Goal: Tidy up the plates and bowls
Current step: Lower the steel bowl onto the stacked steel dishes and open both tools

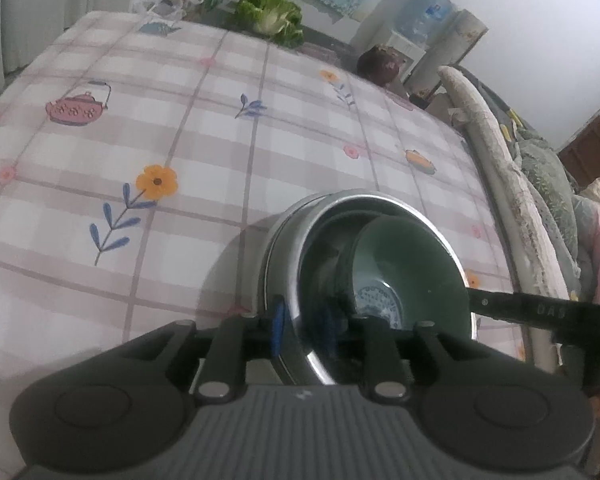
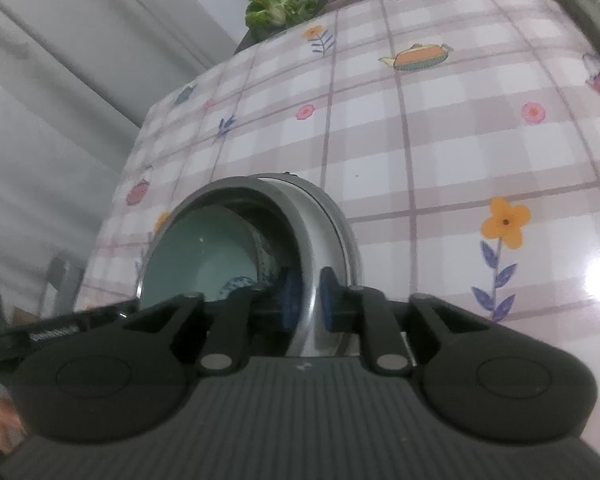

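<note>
Jaws of both our left gripper and right gripper straddle the steel bowl rim, loosened, pads slightly off it. It rests on the surface near our edge, green bowl nested inside. Stacking looks done; next we should back away cleanly.

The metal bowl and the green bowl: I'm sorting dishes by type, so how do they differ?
The metal bowl is shiny steel with a wide silver rim; the green bowl is glazed ceramic, pale green inside with a blue pattern at the bottom. The metal bowl is larger and on the outside; the green bowl sits nested inside it, toward one side. Both are round, open side up, and hold no food.
</note>
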`<state>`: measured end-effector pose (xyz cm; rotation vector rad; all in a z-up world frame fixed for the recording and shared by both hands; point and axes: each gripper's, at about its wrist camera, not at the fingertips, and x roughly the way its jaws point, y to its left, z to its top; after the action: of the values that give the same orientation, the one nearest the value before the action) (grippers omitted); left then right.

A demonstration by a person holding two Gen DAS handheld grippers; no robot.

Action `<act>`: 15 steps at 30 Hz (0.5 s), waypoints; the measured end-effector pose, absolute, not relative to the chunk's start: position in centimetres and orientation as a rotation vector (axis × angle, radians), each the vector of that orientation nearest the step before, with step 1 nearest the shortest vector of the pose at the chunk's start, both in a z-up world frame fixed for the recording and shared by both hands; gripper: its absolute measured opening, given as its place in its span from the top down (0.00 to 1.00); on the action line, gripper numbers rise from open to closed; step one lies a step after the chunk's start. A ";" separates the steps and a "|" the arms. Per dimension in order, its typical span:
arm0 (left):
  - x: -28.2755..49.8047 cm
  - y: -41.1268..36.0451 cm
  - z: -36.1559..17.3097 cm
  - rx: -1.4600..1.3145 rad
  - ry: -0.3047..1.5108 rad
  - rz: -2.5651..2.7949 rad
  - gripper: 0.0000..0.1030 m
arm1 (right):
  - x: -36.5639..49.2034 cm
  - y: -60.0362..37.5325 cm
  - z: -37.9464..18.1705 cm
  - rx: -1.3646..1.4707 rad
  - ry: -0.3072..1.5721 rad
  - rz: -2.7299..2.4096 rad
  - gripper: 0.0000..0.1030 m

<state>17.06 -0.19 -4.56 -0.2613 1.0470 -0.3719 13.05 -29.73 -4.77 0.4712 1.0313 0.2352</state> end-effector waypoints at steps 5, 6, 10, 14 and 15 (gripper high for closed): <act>15.7 0.2 -3.1 -0.173 0.961 -0.324 0.27 | 12.2 -29.9 -4.2 0.453 1.020 0.235 0.79; 15.5 0.4 -2.8 -0.174 0.953 -0.332 0.25 | 11.9 -29.8 -3.9 0.431 1.013 0.221 0.69; 14.2 1.1 -1.8 -0.152 0.925 -0.317 0.18 | 10.0 -29.4 -2.5 0.311 0.956 0.172 0.35; 12.1 1.4 -0.4 -0.102 0.864 -0.306 0.11 | 7.5 -28.6 -0.7 0.257 0.888 0.192 0.19; 11.5 1.4 -0.1 -0.093 0.845 -0.306 0.10 | 6.7 -28.3 -0.2 0.231 0.865 0.189 0.16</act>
<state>11.49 1.38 -0.08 -0.0932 0.8452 -0.3061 6.74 -28.30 -0.20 0.2313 0.8652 0.1893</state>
